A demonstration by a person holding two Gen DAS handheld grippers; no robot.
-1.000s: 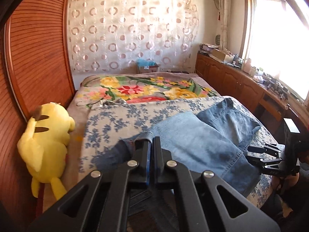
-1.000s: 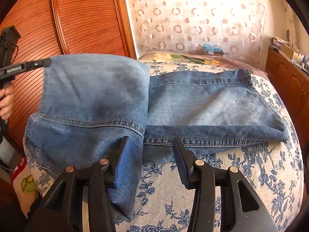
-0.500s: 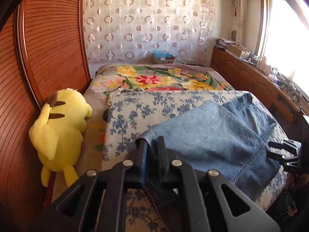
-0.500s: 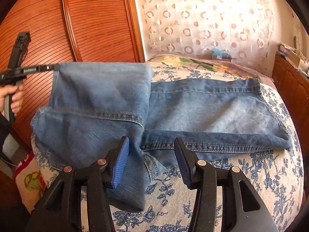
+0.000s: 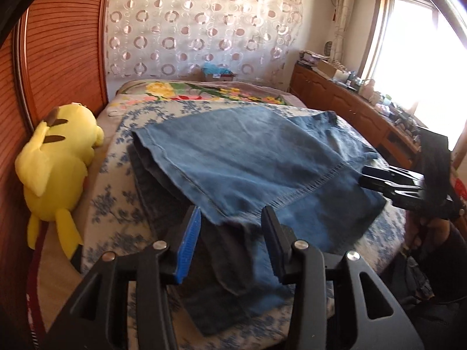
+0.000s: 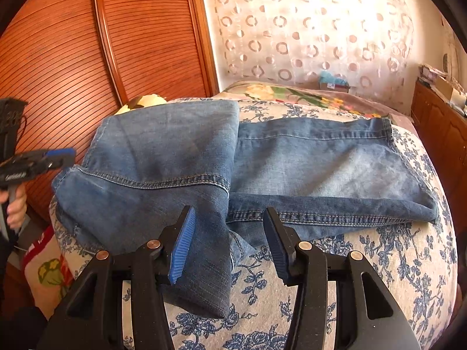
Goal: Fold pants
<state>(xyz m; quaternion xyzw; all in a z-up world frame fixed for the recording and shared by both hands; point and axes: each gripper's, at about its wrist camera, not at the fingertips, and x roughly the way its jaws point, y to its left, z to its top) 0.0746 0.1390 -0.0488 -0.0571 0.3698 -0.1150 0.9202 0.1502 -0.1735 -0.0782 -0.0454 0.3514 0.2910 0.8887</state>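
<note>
Blue jeans lie across the blue-flowered bedcover. Their leg end is folded back over the left part, and a corner hangs toward the bed's front edge. My left gripper hovers low over the hem edge of the jeans. Its jaws are opening, with denim below the gap and no pad pressing on it. My right gripper is open just above the hanging corner, with the cloth loose between its fingers. Each gripper also shows in the other's view: the right gripper and the left gripper.
A yellow plush toy lies at the bed's left edge against the wooden slatted door. Wooden cabinets with clutter run under the window on the right. A person's hand grips the left handle. A flowered quilt covers the far end.
The left gripper went from shut on the leg end to apart and sank toward the bed. The leg it held up now lies flat on the jeans. The right gripper stayed put.
</note>
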